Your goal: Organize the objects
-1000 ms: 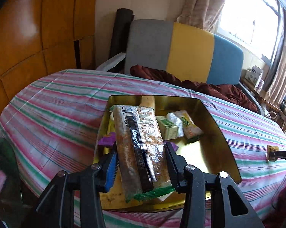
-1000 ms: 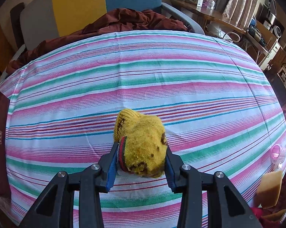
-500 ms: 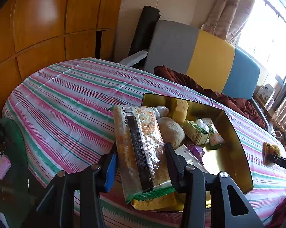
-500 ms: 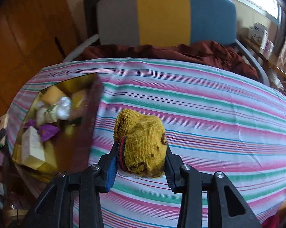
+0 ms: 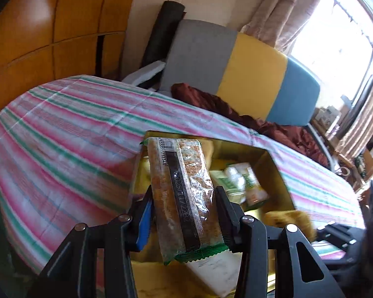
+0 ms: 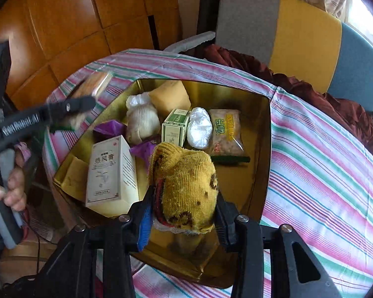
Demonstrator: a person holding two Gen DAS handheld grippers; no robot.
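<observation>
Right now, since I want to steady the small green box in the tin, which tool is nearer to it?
Right. The right tool, holding the yellow sock, hangs just in front of the green box; the left tool sits off the gold tin's left rim.

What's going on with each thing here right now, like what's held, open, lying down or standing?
Left tool: shut on the cracker packet, held above the gold tray.
Right tool: shut on the yellow knitted bundle, over the tray.
Gold tray: open, no lid, on the striped cloth.
White box: closed, lying in the tray.
Green box: closed, in the tray.
Snack bag: sealed, lying flat.
</observation>
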